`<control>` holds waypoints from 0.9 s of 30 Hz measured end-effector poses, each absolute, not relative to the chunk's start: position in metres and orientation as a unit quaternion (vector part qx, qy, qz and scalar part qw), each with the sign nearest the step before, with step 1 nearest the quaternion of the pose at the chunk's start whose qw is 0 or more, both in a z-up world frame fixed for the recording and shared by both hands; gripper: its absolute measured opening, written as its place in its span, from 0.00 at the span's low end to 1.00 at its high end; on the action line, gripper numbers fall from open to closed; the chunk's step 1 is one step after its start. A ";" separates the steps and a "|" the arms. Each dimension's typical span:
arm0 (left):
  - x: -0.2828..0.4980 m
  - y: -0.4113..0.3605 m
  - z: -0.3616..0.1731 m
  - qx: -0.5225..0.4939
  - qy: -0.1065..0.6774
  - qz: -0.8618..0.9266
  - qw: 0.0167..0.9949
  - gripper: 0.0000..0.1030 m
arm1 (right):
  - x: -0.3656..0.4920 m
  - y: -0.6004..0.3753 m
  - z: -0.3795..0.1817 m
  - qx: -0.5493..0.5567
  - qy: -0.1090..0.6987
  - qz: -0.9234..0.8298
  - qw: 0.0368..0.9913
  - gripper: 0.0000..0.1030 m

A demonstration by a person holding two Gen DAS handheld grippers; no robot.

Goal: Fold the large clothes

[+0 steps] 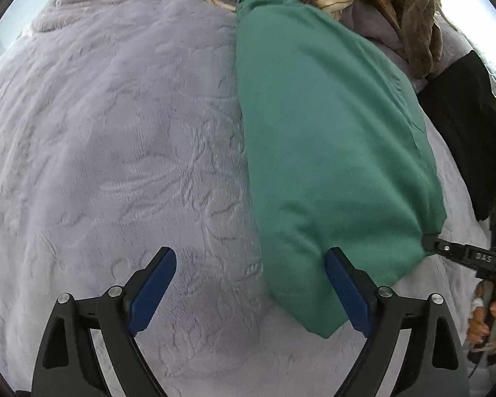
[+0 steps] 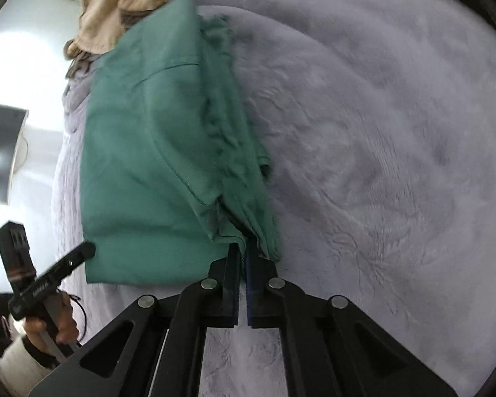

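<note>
A: Right gripper (image 2: pixel 243 251)?
B: Jaws clenched on the near corner of the green garment (image 1: pixel 330 139), which lies in a long fold on the lilac bedspread (image 1: pixel 115 149).
A: Left gripper (image 1: pixel 249 266)?
B: Jaws released, spread wide over the garment's near end, gripping nothing.

The right tool (image 2: pixel 243 251) is clamped on a bunched corner of the green garment (image 2: pixel 148 152), which lies ahead and left of it on the lavender blanket (image 2: pixel 380 132). The left tool (image 2: pixel 82 251) touches the garment's far-left corner.
</note>
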State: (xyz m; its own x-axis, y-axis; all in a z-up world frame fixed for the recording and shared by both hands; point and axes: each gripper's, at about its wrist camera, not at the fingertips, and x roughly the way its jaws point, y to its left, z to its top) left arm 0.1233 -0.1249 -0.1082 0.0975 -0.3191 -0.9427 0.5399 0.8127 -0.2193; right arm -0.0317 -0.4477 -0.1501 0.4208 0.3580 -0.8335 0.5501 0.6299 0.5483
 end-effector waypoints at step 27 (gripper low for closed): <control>0.113 -0.128 -0.101 0.111 0.604 -0.264 0.744 0.90 | -0.022 -0.452 -0.126 0.436 0.524 -0.072 0.728 0.02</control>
State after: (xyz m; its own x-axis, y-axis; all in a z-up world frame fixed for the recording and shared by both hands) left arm 0.1128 -0.1279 -0.1013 0.1314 -0.2594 -0.9568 0.5274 0.8355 -0.1541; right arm -0.0222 -0.4520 -0.1264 0.4411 0.3525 -0.8253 0.5615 0.6090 0.5602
